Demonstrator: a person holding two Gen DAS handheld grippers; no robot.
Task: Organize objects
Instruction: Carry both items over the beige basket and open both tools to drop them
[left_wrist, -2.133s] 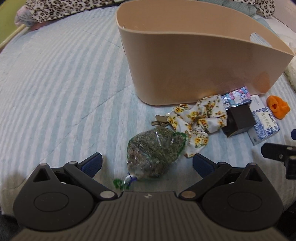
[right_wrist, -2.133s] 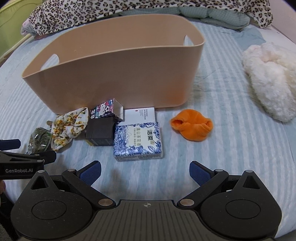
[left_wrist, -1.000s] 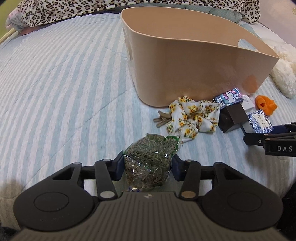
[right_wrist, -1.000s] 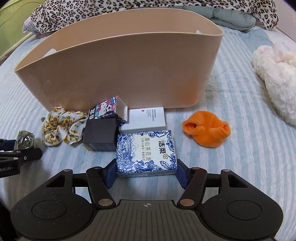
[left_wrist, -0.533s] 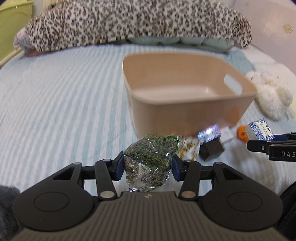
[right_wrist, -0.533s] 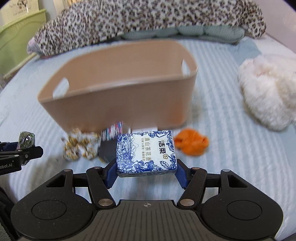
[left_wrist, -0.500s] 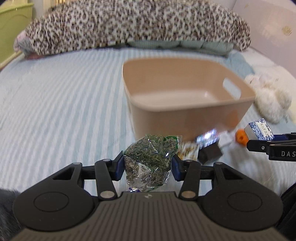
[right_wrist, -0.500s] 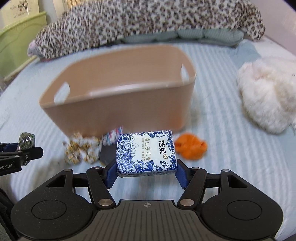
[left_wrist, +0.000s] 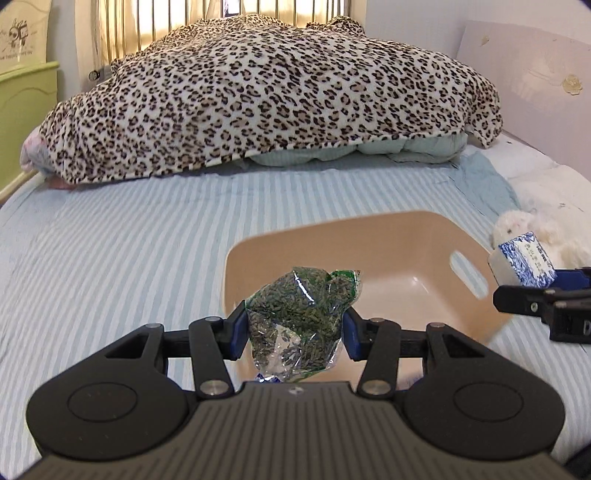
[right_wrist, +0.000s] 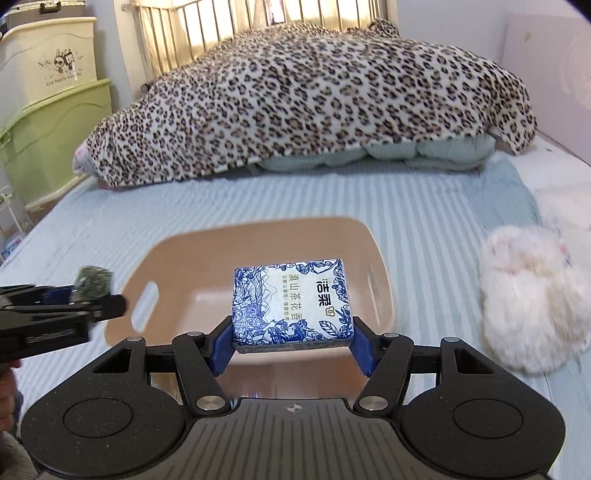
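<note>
My left gripper (left_wrist: 293, 332) is shut on a clear bag of dried green herbs (left_wrist: 301, 314) and holds it in the air over the near left rim of the tan plastic basket (left_wrist: 388, 236). My right gripper (right_wrist: 291, 345) is shut on a blue-and-white tissue pack (right_wrist: 291, 304) and holds it above the near side of the same basket (right_wrist: 258, 236), whose inside looks bare. The tissue pack (left_wrist: 524, 260) and right gripper also show at the right edge of the left wrist view. The herb bag (right_wrist: 92, 282) shows at the left of the right wrist view.
The basket stands on a blue striped bed (left_wrist: 110, 251). A leopard-print blanket (left_wrist: 266, 92) is heaped at the far end. A white fluffy toy (right_wrist: 532, 299) lies right of the basket. Green bins (right_wrist: 44, 122) stand at the far left.
Both grippers closed on their objects, lifted them off the bed and carried them up over the basket. The other small objects on the bed have dropped out of view.
</note>
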